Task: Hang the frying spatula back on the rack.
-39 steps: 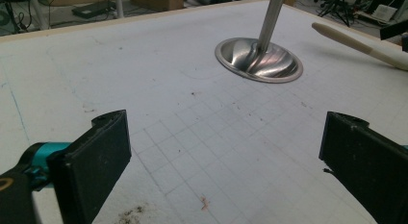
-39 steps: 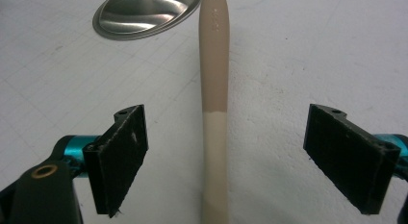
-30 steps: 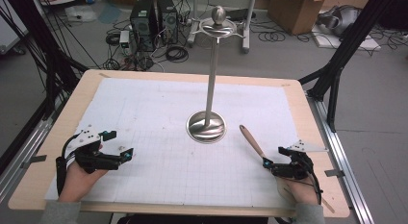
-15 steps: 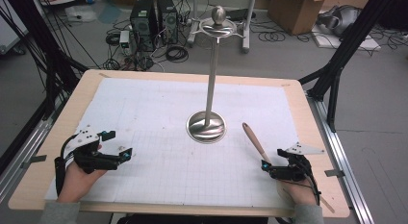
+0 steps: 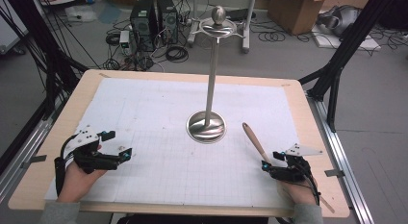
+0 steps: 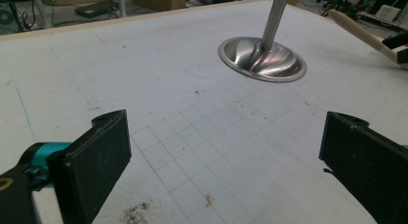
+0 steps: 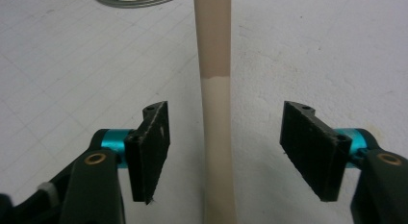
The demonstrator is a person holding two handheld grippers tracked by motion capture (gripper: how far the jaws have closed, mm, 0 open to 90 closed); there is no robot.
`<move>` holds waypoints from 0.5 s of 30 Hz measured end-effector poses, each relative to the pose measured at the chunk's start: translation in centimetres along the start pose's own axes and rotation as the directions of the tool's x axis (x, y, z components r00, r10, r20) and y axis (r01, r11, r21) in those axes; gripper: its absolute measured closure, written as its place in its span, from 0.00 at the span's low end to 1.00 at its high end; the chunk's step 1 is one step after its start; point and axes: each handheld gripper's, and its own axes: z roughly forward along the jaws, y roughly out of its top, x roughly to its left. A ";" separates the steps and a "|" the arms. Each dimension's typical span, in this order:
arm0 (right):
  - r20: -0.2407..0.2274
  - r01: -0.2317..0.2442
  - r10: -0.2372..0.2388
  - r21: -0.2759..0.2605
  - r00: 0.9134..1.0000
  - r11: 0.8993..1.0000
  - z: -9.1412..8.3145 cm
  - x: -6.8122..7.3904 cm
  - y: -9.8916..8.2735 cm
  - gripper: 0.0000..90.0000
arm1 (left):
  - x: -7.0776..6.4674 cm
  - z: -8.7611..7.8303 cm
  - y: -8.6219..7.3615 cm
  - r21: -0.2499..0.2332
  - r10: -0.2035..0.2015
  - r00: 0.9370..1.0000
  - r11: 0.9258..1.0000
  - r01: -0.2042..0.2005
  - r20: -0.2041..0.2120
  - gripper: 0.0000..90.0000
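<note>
We list, on the desk (image 5: pixel 57 152) under its gridded white sheet: one wooden utensil handle (image 5: pixel 255 143), lying aslant near the right edge, pointing from the right tongs (image 5: pixel 266 165) toward the steel stand. In the right gripper view the handle (image 7: pixel 215 89) runs straight up between the two black pads, with a gap on either side; neither pad presses it. These jaws have just been closing around it, so we enter the right tongs as part-closed but not yet gripping, and the handle as not yet held. Set against the earlier frames, the handle lies at a slightly changed angle, its far tip now nearer the stand. We judge a grasp to be under way, with a lift likely to follow. One steel stand (image 5: pixel 207 128), dished base at mid-desk, tall post, hook ring on top; nothing hangs from it. Left tongs (image 5: pixel 126 154) rest near the left edge, jaws spread wide, nothing between them. No containers are present on the desk.
</note>
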 end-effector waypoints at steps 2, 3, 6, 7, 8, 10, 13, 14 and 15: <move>-0.001 0.002 -0.002 0.009 1.000 1.000 0.0 0.0 0.0 0.47 | 0.0 0.0 -0.1 0.001 -0.004 1.000 1.000 0.004 0.000 0.05; -0.002 0.003 -0.003 0.016 1.000 1.000 0.0 0.1 0.0 0.48 | 0.0 0.0 -0.1 0.000 -0.005 1.000 1.000 0.005 -0.001 0.05; -0.002 0.010 -0.010 0.039 1.000 0.999 0.2 0.2 0.0 0.52 | 0.1 0.0 0.0 -0.002 -0.002 1.000 1.000 0.002 -0.002 0.05; 0.000 0.014 -0.014 0.045 1.000 0.999 0.2 0.2 0.0 0.54 | 0.0 -0.1 0.0 -0.004 -0.004 1.000 1.000 0.004 -0.002 0.05; 0.001 0.014 -0.014 0.054 1.000 0.998 0.2 0.3 -0.1 0.56 | 0.0 -0.1 0.0 -0.005 -0.006 1.000 1.000 0.006 -0.002 0.05; 0.002 0.019 -0.019 0.063 1.000 0.998 0.3 0.4 -0.1 0.59 | 0.0 -0.1 0.0 -0.005 -0.004 1.000 1.000 0.004 -0.002 0.05; -0.001 0.019 -0.019 0.072 1.000 0.997 0.3 0.5 -0.1 0.64 | 0.1 -0.1 -0.1 -0.002 -0.006 1.000 1.000 0.006 -0.004 0.05; -0.001 0.020 -0.020 0.074 1.000 0.997 0.4 0.4 -0.1 0.65 | 0.1 -0.1 -0.1 -0.002 -0.006 1.000 1.000 0.006 -0.004 0.05; 0.001 0.019 -0.019 0.076 1.000 0.997 0.4 0.4 -0.1 0.66 | 0.1 -0.1 -0.1 -0.002 -0.006 1.000 1.000 0.006 -0.004 0.05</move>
